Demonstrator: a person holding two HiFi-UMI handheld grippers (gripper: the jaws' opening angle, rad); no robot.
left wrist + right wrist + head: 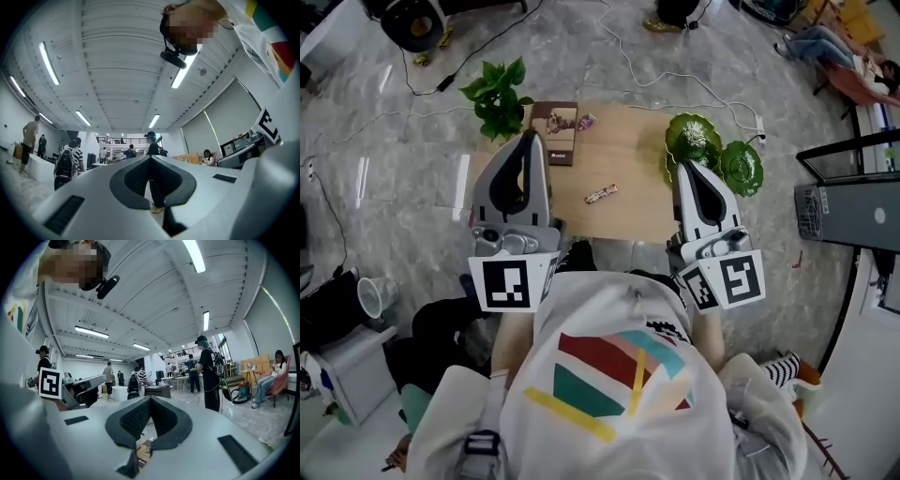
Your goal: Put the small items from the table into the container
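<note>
Grey marble floor (384,122) trailing cables (617,37), a small wooden table (628,217) in a busy open hall, and over its near edge the left gripper (529,141) and right gripper (686,169) are both pinched tight on nothing. On the wood lie a wrapped snack bar (601,193) mid-table and a smaller wrapped sweet (586,120) just beside the brown box (555,136), green leaf dishes (741,169) to the right. Both look light, crinkly, probably slippery, so I'd nip each across its middle, not the wrapper ends
</note>
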